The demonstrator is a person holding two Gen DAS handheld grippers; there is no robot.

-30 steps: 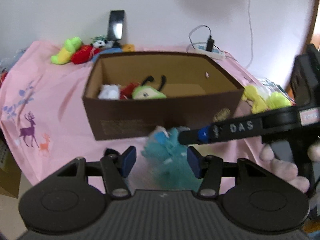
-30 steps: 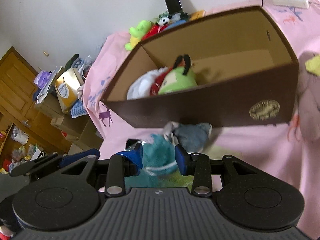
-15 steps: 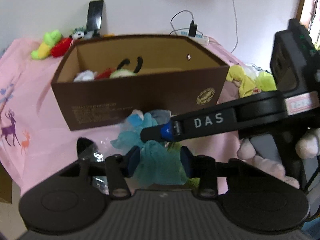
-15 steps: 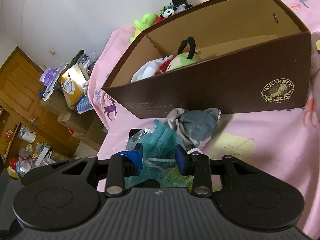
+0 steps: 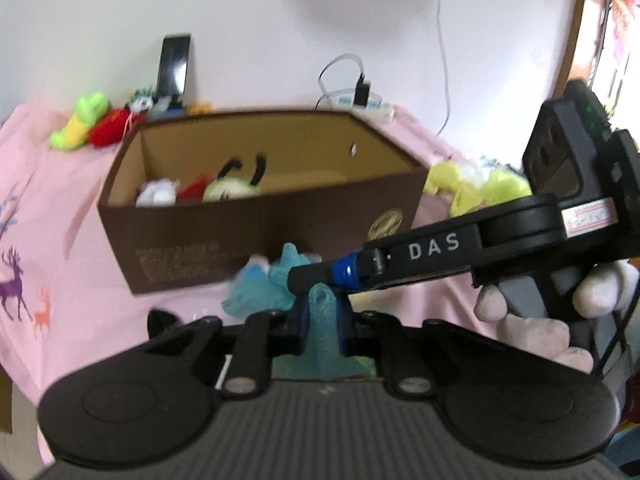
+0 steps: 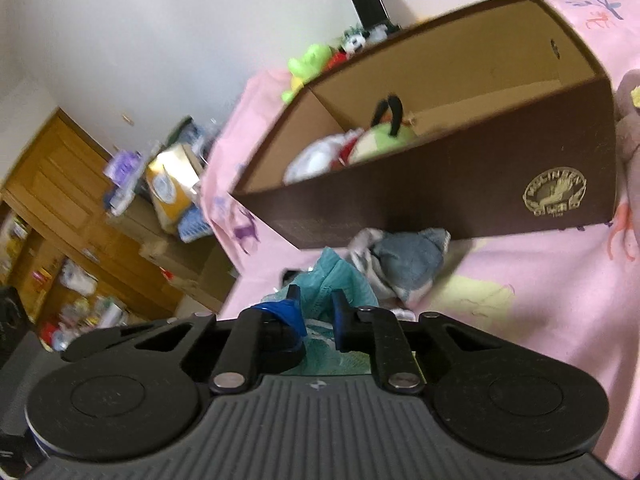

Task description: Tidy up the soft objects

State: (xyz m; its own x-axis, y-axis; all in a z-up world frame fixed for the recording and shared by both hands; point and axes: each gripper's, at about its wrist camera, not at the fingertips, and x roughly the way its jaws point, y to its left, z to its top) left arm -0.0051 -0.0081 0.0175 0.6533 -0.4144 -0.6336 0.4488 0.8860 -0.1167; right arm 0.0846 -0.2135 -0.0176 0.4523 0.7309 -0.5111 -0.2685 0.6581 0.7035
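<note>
Both my grippers, left gripper [image 5: 322, 316] & right gripper [image 6: 316, 312], just closed on teal cloth [image 5: 260, 292] in front of brown box [image 5: 256, 224]; risk: opposed pulls stretch it, or thin pinch slips.

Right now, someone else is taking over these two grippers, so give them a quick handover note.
Left gripper: jaws have just closed, shut on the teal cloth.
Right gripper: also just closed on the same cloth.
The cloth lies on the pink sheet in front of the brown box, beside a grey-blue plush.
Done: three plush toys are in the box.
Left: the cloth, the grey-blue plush and the toys outside the box.
</note>
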